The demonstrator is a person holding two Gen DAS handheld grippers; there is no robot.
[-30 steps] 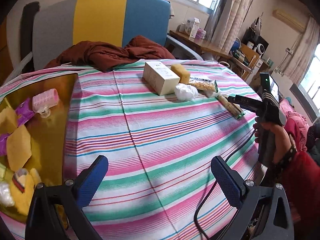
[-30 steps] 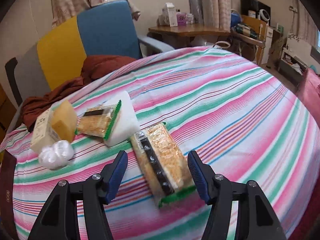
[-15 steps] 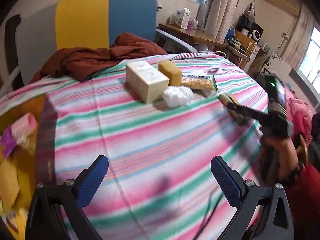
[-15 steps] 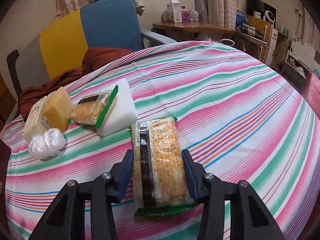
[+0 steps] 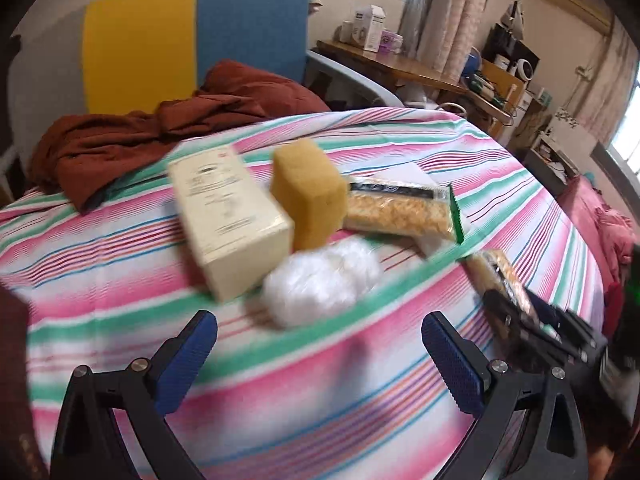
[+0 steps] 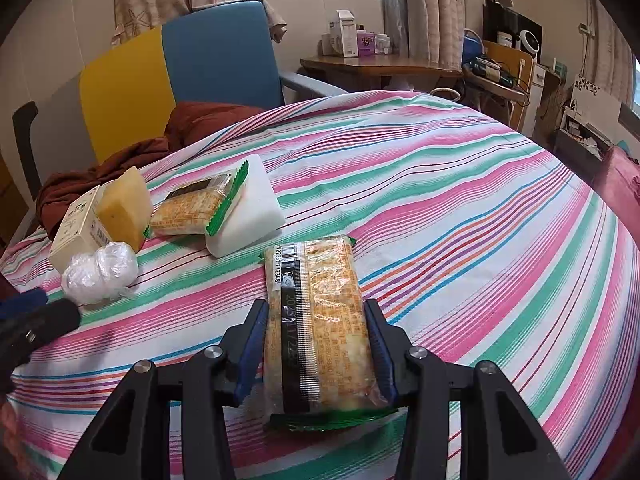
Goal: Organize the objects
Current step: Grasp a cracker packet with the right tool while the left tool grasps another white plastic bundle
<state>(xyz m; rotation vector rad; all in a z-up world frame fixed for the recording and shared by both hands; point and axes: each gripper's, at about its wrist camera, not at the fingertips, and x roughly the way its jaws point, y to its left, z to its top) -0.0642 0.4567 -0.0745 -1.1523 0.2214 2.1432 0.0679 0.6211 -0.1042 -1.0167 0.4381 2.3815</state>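
My right gripper (image 6: 316, 314) is shut on a long cracker packet (image 6: 316, 272), its blue pads pressing both long sides just above the striped tablecloth (image 6: 480, 200). In the left wrist view the same packet (image 5: 492, 272) shows at the right, in the right gripper (image 5: 520, 312). My left gripper (image 5: 318, 328) is open and holds nothing. It hangs just short of a white plastic wad (image 5: 320, 284). Behind the wad stand a cream box (image 5: 228, 216) and a yellow sponge (image 5: 308, 192). A second cracker packet (image 5: 400, 210) lies on a white block (image 5: 408, 172).
A rust-brown cloth (image 5: 160, 132) is heaped at the table's far edge, against a yellow and blue chair (image 5: 200, 32). A wooden desk (image 6: 380, 66) with boxes stands beyond the table. The left gripper's tip (image 6: 24, 312) shows at the left edge of the right wrist view.
The right jaws closed onto the cracker packet and have held it since. The left gripper swept across the table to the group of objects; the gold tray has left its view.
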